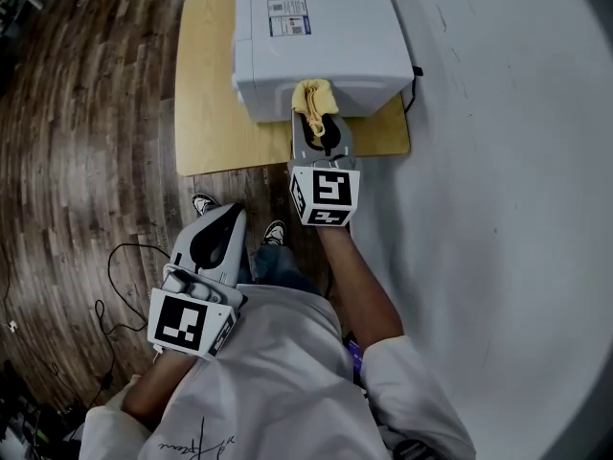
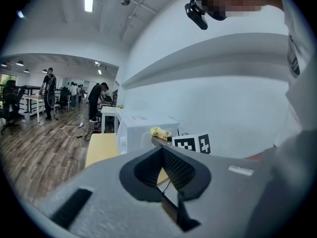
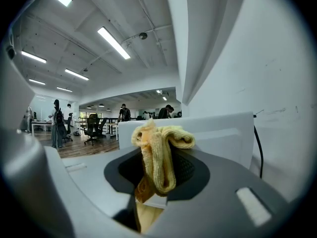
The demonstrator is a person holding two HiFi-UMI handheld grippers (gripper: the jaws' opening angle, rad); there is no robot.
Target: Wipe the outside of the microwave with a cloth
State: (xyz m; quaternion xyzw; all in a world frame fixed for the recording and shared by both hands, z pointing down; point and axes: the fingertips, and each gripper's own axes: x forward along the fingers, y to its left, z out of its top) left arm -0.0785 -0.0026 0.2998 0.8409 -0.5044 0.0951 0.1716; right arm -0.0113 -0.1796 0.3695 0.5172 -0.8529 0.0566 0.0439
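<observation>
A white microwave (image 1: 316,36) stands on a light wooden table (image 1: 206,113) against a white wall. My right gripper (image 1: 321,123) is shut on a folded yellow cloth (image 1: 314,99), and the cloth presses against the microwave's near side wall. In the right gripper view the cloth (image 3: 158,157) bulges out between the jaws, with the microwave (image 3: 218,133) just behind it. My left gripper (image 1: 225,223) hangs low beside my body, away from the table, shut with nothing in it. The left gripper view shows the microwave (image 2: 141,130) and the cloth (image 2: 161,132) at a distance.
A black power cord (image 1: 414,80) runs off the microwave's right corner along the wall. Dark wood floor (image 1: 86,161) lies left of the table, with cables (image 1: 110,295) on it. Several people and desks (image 2: 69,95) stand far off in the room.
</observation>
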